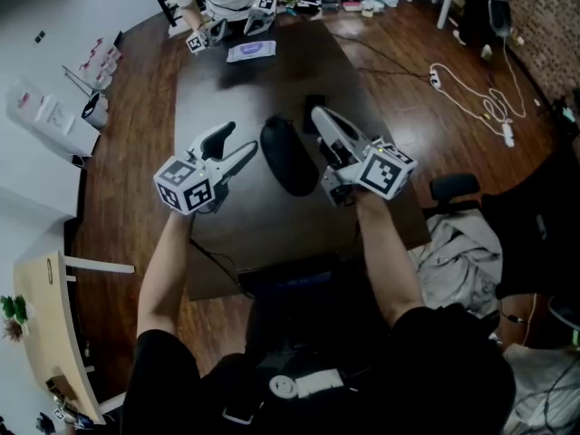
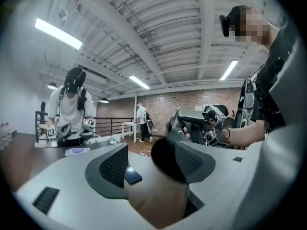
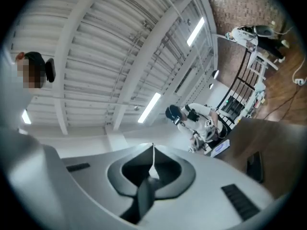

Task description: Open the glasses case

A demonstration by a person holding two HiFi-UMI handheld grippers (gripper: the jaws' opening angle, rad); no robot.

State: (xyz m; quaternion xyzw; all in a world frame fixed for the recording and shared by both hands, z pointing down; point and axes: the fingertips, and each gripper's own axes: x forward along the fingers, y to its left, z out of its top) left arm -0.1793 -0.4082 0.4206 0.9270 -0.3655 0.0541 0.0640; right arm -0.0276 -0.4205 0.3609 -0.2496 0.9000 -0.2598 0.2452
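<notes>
Presently: approach stage, and the case (image 1: pixel 288 155) is still closed. It lies flat on the dark table (image 1: pixel 236 89), between the two grippers, and neither one holds it.

Left gripper (image 1: pixel 240 140): jaws wide apart, nothing clamped. In its own view the case sits just in front of the right-hand pad (image 2: pixel 192 159), not squarely in the gap; I can't tell whether they touch.

Right gripper (image 1: pixel 319 116): jaws closed tip to tip, nothing pinched. It is angled upward, and its own view shows mostly ceiling. In the head view it hangs just to the right of the case.

Judgement: the grip isn't made yet. Next, the left needs to centre the case between its pads and close to steady it. The right needs to tip down to the lid edge and find the seam, either reopening to pinch the lid or wedging in with closed tips. The smooth rounded shell will likely slip or roll if only nudged.
</notes>
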